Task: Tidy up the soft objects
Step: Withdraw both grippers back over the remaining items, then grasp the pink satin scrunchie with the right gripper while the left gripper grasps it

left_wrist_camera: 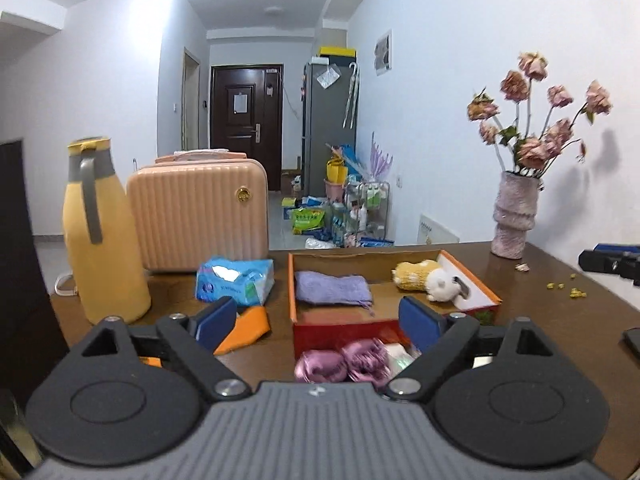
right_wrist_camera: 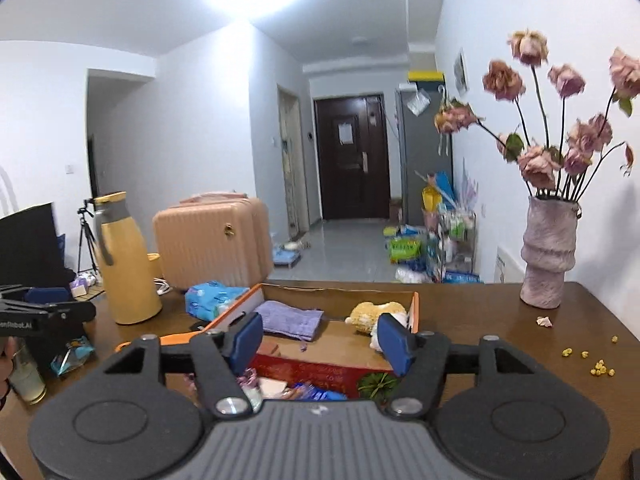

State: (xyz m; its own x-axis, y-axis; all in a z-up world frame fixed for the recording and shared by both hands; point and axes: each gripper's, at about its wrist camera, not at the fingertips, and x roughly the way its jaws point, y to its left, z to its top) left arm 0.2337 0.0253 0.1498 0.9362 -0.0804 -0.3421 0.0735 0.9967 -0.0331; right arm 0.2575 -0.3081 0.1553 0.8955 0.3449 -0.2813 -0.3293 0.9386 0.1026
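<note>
An open cardboard box [left_wrist_camera: 472, 276] with orange rim and red front stands on the brown table. Inside lie a folded purple cloth [left_wrist_camera: 332, 288] and a yellow-and-white plush toy [left_wrist_camera: 424, 278]. The box [right_wrist_camera: 416, 312], cloth [right_wrist_camera: 290, 320] and plush [right_wrist_camera: 370, 314] also show in the right wrist view. My left gripper [left_wrist_camera: 320, 320] is open and empty, before the box, above pink shiny soft items [left_wrist_camera: 340, 364]. My right gripper [right_wrist_camera: 320, 338] is open and empty, just in front of the box.
A yellow thermos [left_wrist_camera: 100, 236], a pink hard case [left_wrist_camera: 200, 212] and a blue tissue pack [left_wrist_camera: 236, 280] stand left of the box. An orange piece [left_wrist_camera: 248, 328] lies by the left finger. A vase of dried roses [right_wrist_camera: 548, 256] stands far right, with petals and yellow crumbs [right_wrist_camera: 596, 364] nearby.
</note>
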